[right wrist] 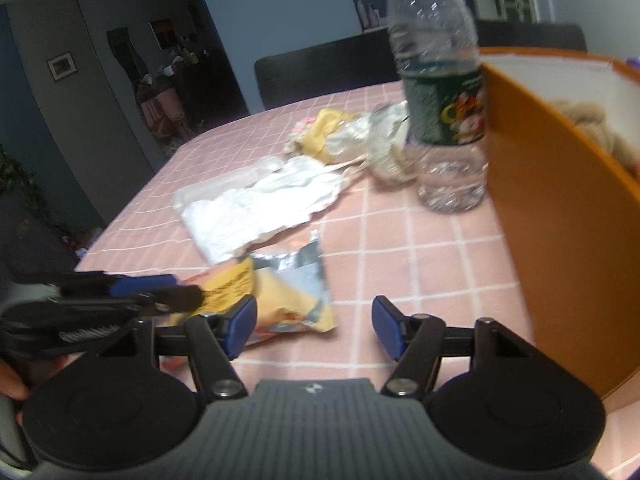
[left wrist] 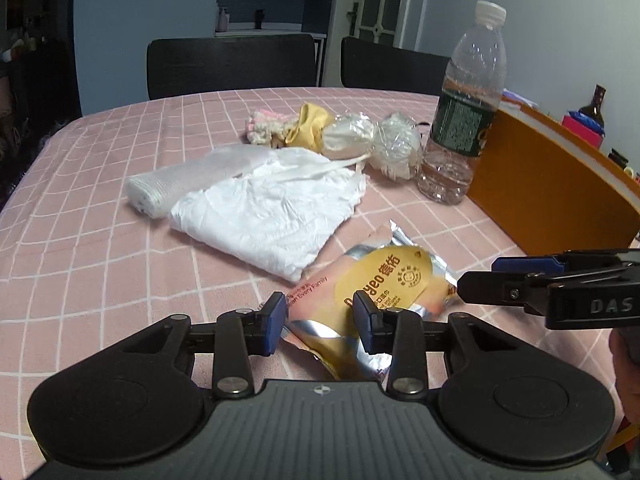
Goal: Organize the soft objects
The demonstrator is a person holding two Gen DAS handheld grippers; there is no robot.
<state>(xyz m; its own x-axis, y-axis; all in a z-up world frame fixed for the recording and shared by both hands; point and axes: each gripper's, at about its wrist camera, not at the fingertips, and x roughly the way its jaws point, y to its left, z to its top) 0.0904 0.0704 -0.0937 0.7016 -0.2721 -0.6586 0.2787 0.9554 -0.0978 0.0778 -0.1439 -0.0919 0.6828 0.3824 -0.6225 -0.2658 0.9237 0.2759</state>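
Left wrist view: the left gripper straddles the near end of one wet-wipes packet, a flat foil-and-orange pouch lying on the pink checked tablecloth; its blue pads stand on either side of the packet, and whether they press on it cannot be told. The packet's long axis runs diagonally, from the near end between the pads up and away to the right, its round yellow label face up. The right gripper enters from the right edge, its fingertips beside the packet's far right corner. Right wrist view: the right gripper stands released, jaws wide with only bare cloth between them, the packet just beside its left pad. Beyond the packet lie one folded white plastic bag and one roll of clear bags, touching each other, long axes roughly parallel. Farther back a cluster of small bundles sits in a row; their count is uncertain. One clear water bottle stands upright just beside one orange box, in which a beige plush item shows. Two dark chairs stand behind the table.
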